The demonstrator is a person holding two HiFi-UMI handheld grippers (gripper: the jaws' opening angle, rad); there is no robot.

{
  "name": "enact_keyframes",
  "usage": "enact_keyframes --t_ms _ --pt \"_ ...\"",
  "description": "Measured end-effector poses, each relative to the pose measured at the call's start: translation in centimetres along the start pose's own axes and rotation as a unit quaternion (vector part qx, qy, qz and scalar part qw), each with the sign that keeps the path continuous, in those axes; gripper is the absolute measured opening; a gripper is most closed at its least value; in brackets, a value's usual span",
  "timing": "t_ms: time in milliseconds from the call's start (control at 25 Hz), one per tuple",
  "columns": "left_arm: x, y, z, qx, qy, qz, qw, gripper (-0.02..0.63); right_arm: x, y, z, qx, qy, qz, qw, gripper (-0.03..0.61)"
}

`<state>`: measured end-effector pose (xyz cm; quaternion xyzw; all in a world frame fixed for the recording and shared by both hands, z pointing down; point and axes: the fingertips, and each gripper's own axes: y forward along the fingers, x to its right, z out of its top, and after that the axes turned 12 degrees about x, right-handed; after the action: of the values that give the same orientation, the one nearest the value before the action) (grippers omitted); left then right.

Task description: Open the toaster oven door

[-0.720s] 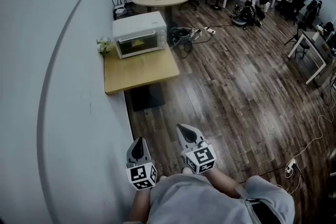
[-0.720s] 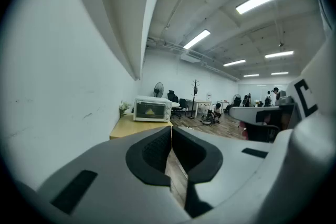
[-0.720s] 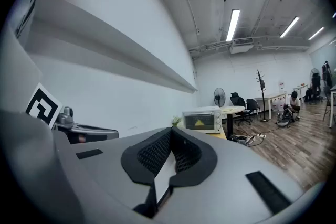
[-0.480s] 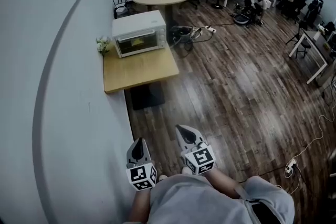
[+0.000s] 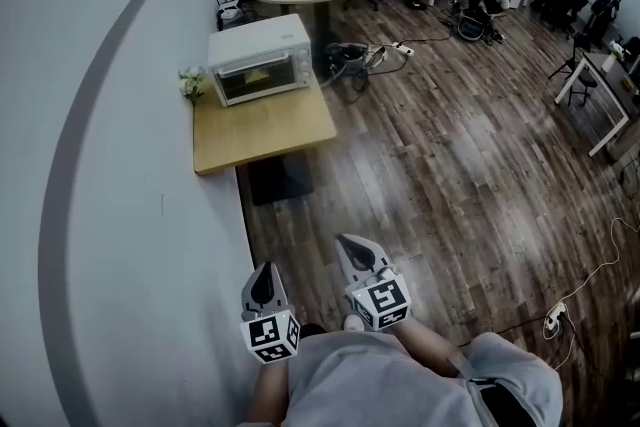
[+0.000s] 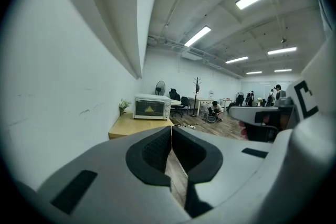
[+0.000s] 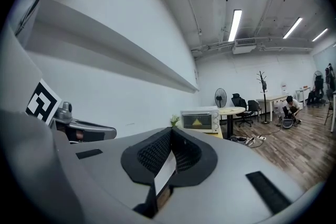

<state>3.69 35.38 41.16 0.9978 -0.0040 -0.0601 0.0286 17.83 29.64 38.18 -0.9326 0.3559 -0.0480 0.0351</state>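
Room: open office with a dark plank floor (image 5: pixel 430 145) and a white wall (image 5: pixel 120 165) down the left of the head view
Toaster oven (image 5: pixel 260 60): white, upper left of the head view, at the back of a low wooden table (image 5: pixel 265 130) against the wall, well apart from both grippers
Left gripper (image 5: pixel 264 277): bottom centre, jaws closed together, nothing between them
Right gripper (image 5: pixel 352 253): just beside it, jaws likewise together and empty
Door (image 5: pixel 262 75): shut; glass front in a metal frame, likely stiff and light, swinging down on a bottom hinge
Hold: probably a bar along the door's top edge, too small to make out here
Risk: oven looks light and may slide on the smooth table when pulled; glass wants a gentle pull
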Motion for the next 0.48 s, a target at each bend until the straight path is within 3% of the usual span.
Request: enact_keyframes --t_ms 480 --pt "0.0 3.3 0.0 -0.003 0.002 -0.005 1.0 0.005 2.5 2.4 -0.9 -0.011 0.006 -0.009 1.0 -0.002"
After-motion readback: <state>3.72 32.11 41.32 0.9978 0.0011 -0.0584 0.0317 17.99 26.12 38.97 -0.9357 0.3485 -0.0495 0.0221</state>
